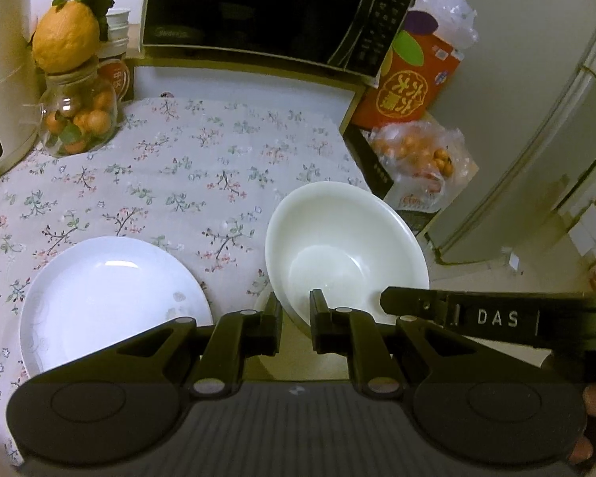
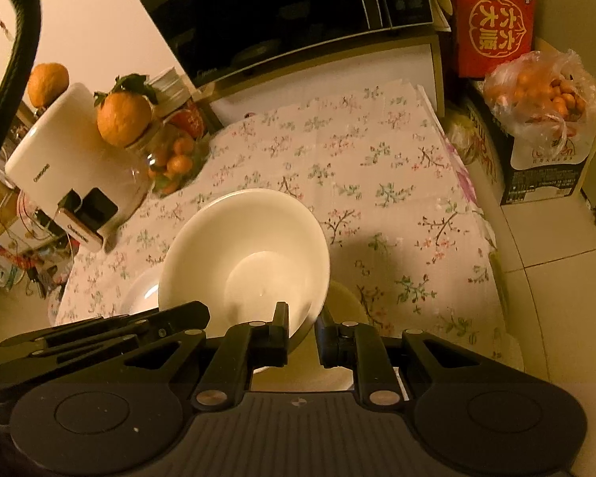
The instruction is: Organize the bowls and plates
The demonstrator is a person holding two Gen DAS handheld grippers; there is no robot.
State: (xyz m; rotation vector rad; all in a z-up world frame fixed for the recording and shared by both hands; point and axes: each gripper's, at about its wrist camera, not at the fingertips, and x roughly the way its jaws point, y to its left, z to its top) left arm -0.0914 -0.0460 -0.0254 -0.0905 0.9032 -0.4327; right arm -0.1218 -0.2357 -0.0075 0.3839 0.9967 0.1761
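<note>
While you carry the white bowl [image 1: 345, 246] at lower centre, left gripper [image 1: 296, 318] and right gripper [image 2: 302, 328] each clenched on its near rim, the plate [image 1: 111, 298] waits lower left on the tabletop [image 1: 202, 151], sorting unfinished.

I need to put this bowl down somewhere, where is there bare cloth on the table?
The widest free patch of the floral tablecloth lies between the white plate, the jar of oranges and the microwave shelf. Another runs beyond the bowl toward the table's right edge. The far left corner, around the jar and white appliance, is crowded.
</note>
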